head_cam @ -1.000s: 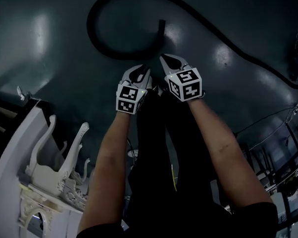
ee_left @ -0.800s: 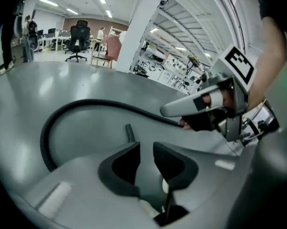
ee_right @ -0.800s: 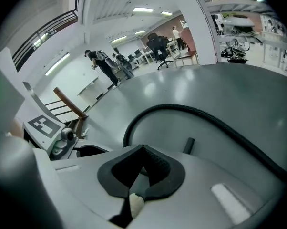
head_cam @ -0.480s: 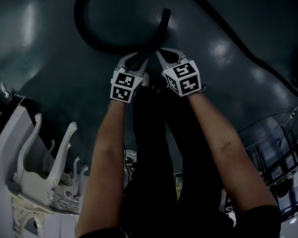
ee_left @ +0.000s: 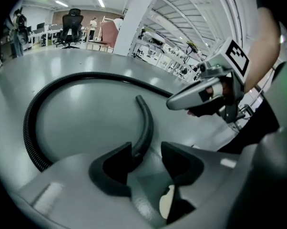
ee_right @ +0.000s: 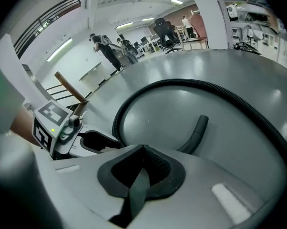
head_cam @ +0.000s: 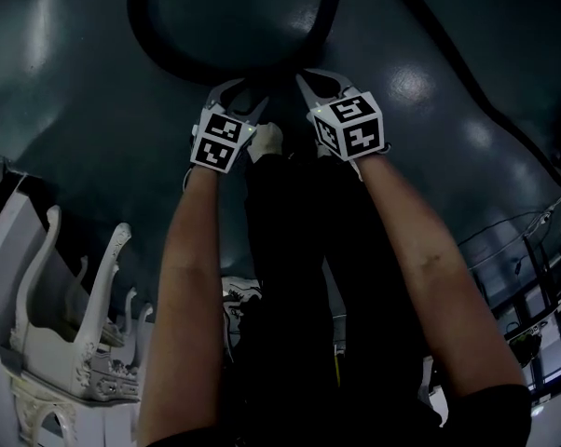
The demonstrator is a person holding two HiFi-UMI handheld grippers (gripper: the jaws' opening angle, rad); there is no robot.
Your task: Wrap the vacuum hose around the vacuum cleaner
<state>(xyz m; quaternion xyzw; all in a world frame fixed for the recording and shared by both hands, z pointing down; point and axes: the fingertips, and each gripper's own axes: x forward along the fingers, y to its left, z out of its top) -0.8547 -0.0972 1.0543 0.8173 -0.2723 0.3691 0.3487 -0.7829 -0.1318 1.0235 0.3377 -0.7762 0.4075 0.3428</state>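
Note:
A black ribbed vacuum hose (head_cam: 148, 45) lies on the glossy dark floor in a wide loop, and its smooth curved end piece (head_cam: 325, 19) points away from me. From the loop the hose runs off toward the right edge. My left gripper (head_cam: 236, 91) hangs low over the near part of the loop. Its jaws have just been opening and stand apart. In the left gripper view (ee_left: 146, 149) the hose end (ee_left: 146, 123) runs into the gap without being pinched. My right gripper (head_cam: 305, 78) is beside it, shut and empty (ee_right: 142, 149), with the hose end (ee_right: 197, 129) just ahead.
White ornate furniture (head_cam: 71, 343) stands at the lower left, close to my left arm. Metal racks (head_cam: 532, 277) line the right side. My dark trouser legs and a shoe (head_cam: 240, 298) are below the grippers. An office chair (ee_left: 73, 25) and people (ee_right: 105, 49) are far off.
Both grippers have come down much closer to the hose loop on the floor. The left gripper's jaws have spread apart. The right gripper's jaws have stayed together.

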